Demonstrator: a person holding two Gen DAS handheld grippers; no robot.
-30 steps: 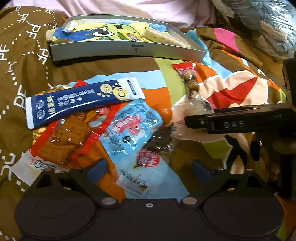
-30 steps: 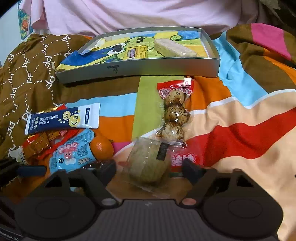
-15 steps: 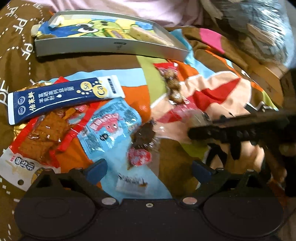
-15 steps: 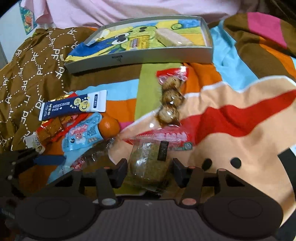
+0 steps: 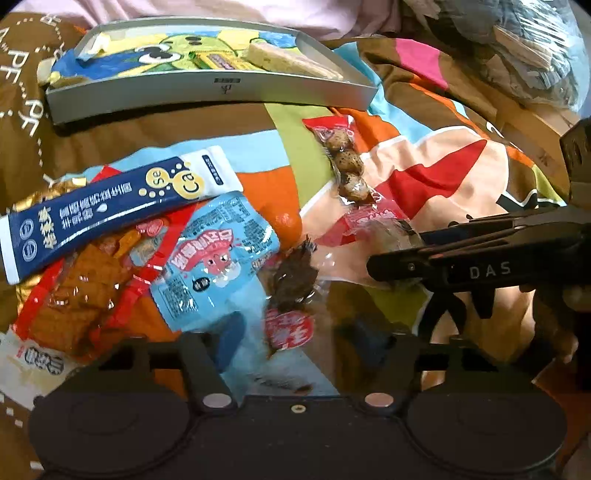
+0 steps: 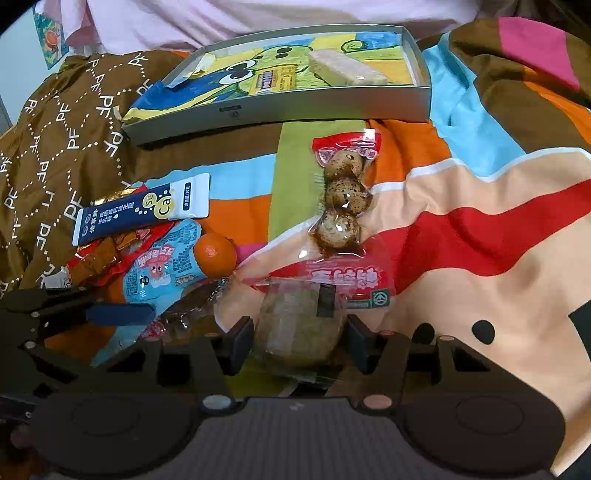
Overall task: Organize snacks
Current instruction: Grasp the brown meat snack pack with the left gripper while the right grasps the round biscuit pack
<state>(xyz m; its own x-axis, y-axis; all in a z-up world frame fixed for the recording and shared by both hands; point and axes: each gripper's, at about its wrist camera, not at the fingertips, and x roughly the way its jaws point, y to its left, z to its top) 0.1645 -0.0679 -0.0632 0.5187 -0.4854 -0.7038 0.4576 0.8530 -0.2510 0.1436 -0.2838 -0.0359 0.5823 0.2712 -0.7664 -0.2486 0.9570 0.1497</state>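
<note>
My right gripper is shut on a clear-wrapped greenish-brown cake, held just above the bedspread. My left gripper is open over a light blue snack packet and a clear packet of dark dried meat. A navy "Ca" stick pack and a red tofu packet lie at left. A quail-egg packet lies in the middle, a small orange beside the blue packet. The grey tray behind holds a wrapped pale bar.
Everything lies on a soft, wrinkled patchwork bedspread. A person in a pink top sits behind the tray. In the left wrist view the right gripper reaches in from the right, and crumpled plastic bags lie at far right.
My right gripper's fingers have closed from wide open onto the wrapped cake. My left gripper has shifted slightly over the blue packet and its fingers have come closer together, still open.
</note>
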